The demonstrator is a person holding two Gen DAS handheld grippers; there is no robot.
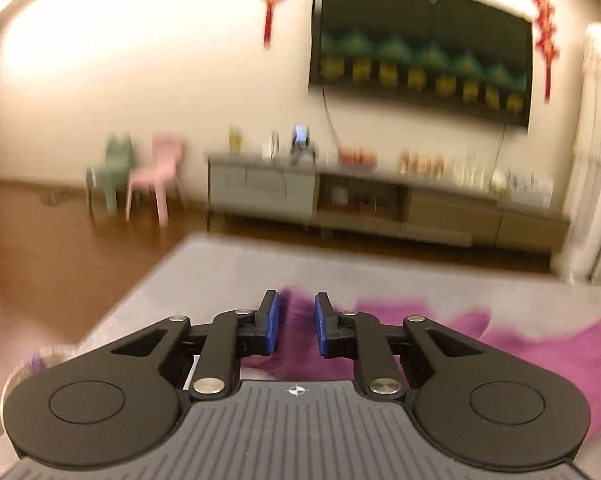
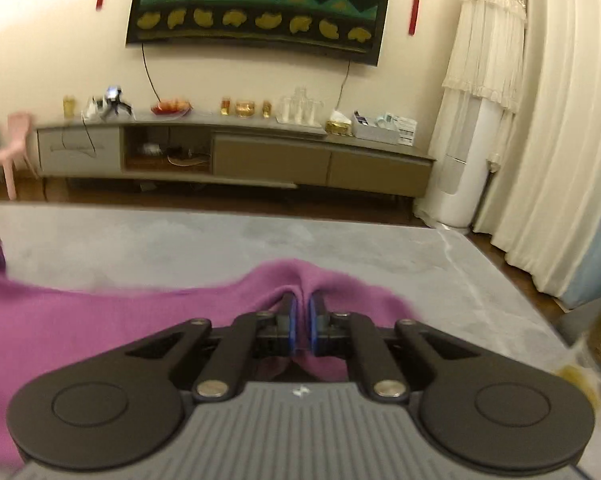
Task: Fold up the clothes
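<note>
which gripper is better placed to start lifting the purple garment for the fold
Right. The right gripper is shut on a puckered edge of the purple garment. The left gripper shows a gap between its pads, cloth there but not pinched.

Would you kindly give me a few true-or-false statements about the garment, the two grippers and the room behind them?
1. The right gripper pinches a fold of the purple garment. True.
2. The garment lies on a bare wooden table. False: it lies on a grey surface.
3. The left gripper shows a gap between its blue pads. True.
4. The television stands on the cabinet. False: it hangs on the wall above.
5. A pink chair stands beside a green chair. True.
</note>
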